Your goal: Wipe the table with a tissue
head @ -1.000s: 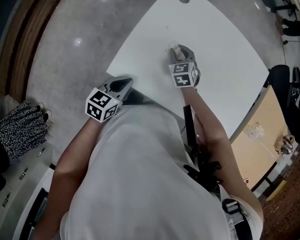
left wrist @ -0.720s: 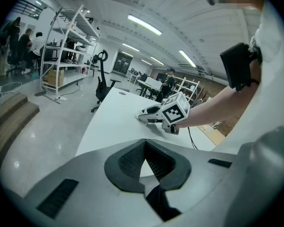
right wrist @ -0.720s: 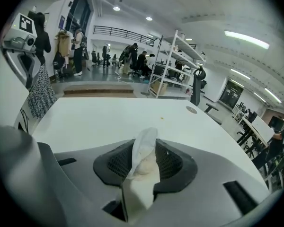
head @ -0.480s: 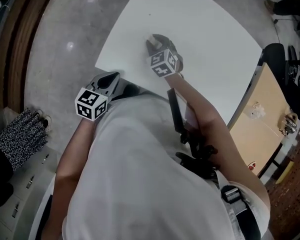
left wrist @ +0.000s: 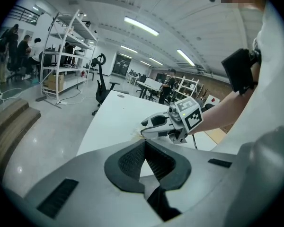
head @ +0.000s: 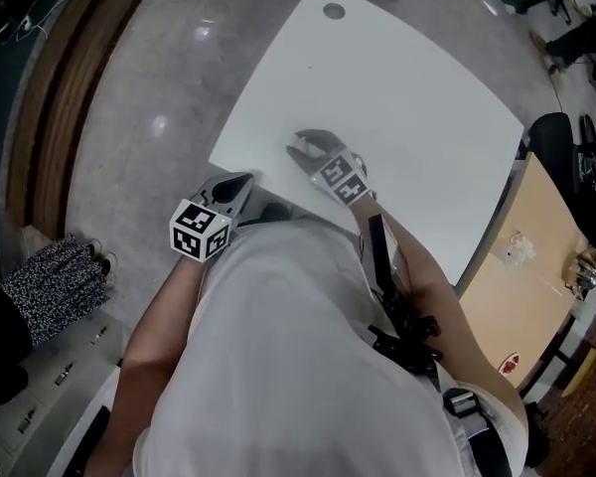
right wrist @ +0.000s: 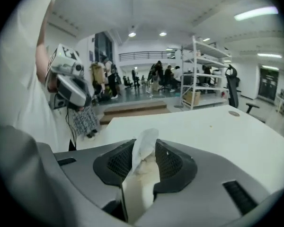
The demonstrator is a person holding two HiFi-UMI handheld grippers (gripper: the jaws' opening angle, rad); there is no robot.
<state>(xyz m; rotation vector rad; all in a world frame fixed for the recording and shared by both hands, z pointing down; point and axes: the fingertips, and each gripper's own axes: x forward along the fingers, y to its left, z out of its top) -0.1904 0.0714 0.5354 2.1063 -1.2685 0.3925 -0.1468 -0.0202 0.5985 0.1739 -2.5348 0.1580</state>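
Note:
In the right gripper view, a crumpled white tissue [right wrist: 144, 161] sticks up between the black pads of my right gripper [right wrist: 144, 148], which is shut on it. From the head view this right gripper [head: 311, 151] lies low over the white table [head: 417, 87], near its front-left part, pointing left. The left gripper view shows the right gripper [left wrist: 145, 132] with the tissue's tip [left wrist: 134, 135] on the table [left wrist: 111, 119]. My left gripper [head: 236, 187] hovers at the table's near edge; its jaws [left wrist: 145, 145] are shut with nothing between them.
A round cable hole [head: 334, 11] marks the table's far corner. A black chair [head: 564, 167] and a wooden table [head: 521, 276] stand to the right. On the grey floor at left lies a speckled bag [head: 55, 276], beside wooden steps [head: 65, 107]. Metal shelving [left wrist: 68, 46] stands farther off.
My right gripper has swept left across the table with the tissue and turned to point left. The left gripper has stayed at the table's near edge.

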